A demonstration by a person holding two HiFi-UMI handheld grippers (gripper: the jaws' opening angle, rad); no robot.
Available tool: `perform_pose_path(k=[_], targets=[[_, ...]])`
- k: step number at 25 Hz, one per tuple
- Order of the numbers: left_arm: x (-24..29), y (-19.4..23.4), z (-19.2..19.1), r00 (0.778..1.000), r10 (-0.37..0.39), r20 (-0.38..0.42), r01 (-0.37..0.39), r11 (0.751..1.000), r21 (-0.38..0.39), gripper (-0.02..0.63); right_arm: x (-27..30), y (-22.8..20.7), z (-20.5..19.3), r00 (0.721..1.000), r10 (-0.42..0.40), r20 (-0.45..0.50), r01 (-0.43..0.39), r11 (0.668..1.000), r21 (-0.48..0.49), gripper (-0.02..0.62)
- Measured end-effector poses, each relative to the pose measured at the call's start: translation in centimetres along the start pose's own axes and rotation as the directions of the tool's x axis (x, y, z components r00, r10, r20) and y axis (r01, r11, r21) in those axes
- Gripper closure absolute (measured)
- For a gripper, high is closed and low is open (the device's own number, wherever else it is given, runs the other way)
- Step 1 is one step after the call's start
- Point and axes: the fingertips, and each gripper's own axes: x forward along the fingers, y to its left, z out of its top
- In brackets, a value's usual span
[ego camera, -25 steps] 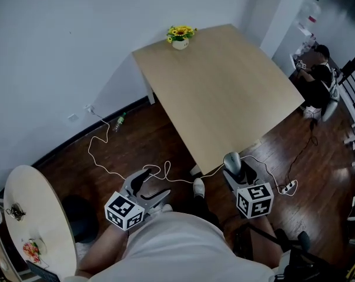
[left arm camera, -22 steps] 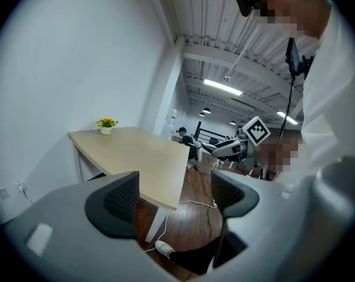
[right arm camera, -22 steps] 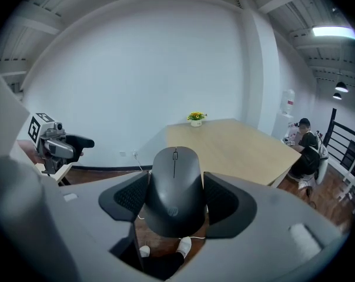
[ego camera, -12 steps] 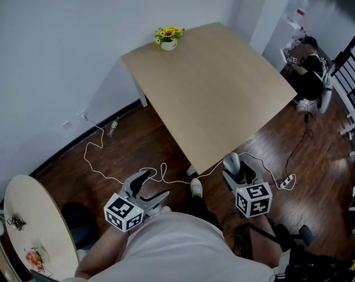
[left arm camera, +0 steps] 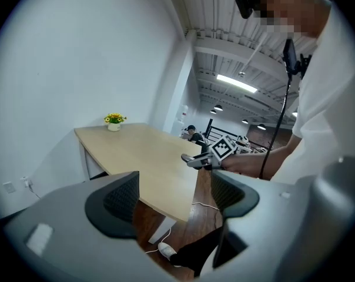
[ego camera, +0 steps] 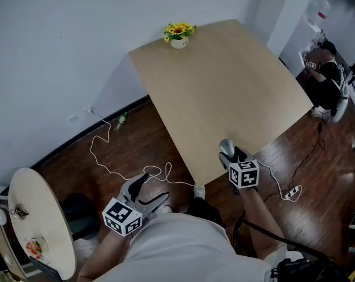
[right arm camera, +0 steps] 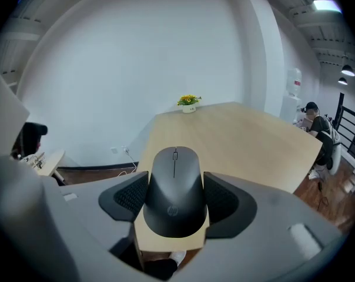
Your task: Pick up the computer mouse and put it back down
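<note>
Holding the computer mouse (right arm camera: 175, 187) clamped in the jaws of my right gripper (ego camera: 229, 155), surface (ego camera: 224, 81) edge just beneath that gripper; my left gripper (left arm camera: 174, 196) sits off to its left, jaws apart, nothing between them

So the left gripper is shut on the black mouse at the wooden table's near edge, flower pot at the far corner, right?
Wrong gripper: the right gripper is shut on the black mouse, as the right gripper view shows; the left gripper is open and empty. The near edge of the table and the flower pot at the far corner are correct.
</note>
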Motion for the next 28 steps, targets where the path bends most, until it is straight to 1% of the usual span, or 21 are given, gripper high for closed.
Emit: perform_pose_path(k=[3,7,12,14,18,20,23,26,28], targets=[[1.6,0.4,1.2,0.999,0.042,-0.002,-0.042,0.999,-0.033,0.25,5.6,-2.6,0.3,0.999,0.005,-0.042,-0.005,1.0,-0.014,0.299],[4.4,0.6,2.0,0.996,0.083,-0.032,-0.085,0.992,-0.091,0.25,12.1,-5.2,0.3,0.994,0.017,-0.109,-0.02,0.999,-0.03,0.299],[7.9,0.9,2.0,0.992,0.108,-0.068,-0.117,0.984,-0.134,0.25,17.1,-7.6,-1.5,0.981,0.022,-0.195,-0.031,0.999,-0.045,0.298],[8.4,1.1,1.9,0.989,0.12,-0.081,-0.132,0.979,-0.156,0.25,17.7,-7.7,-2.2,0.976,0.025,-0.217,-0.035,0.998,-0.042,0.298],[9.4,1.4,2.0,0.988,0.129,-0.081,-0.141,0.975,-0.172,0.25,17.9,-7.3,-2.7,0.976,0.016,-0.219,-0.032,0.997,-0.068,0.295],[10.1,1.6,2.2,0.989,0.122,-0.079,-0.134,0.977,-0.167,0.25,18.1,-7.2,-2.9,0.976,0.006,-0.219,-0.025,0.996,-0.084,0.293],[10.8,1.8,2.7,0.991,0.111,-0.076,-0.122,0.98,-0.159,0.25,18.1,-7.1,-2.8,0.977,0.01,-0.212,-0.027,0.997,-0.075,0.29],[10.8,2.0,3.1,0.992,0.104,-0.071,-0.113,0.982,-0.154,0.25,17.9,-7.0,-2.7,0.98,0.035,-0.196,-0.047,0.997,-0.059,0.261],[10.4,2.4,3.1,0.993,0.098,-0.064,-0.106,0.984,-0.143,0.25,17.5,-7.2,-2.3,0.984,0.023,-0.179,-0.035,0.997,-0.064,0.257]])
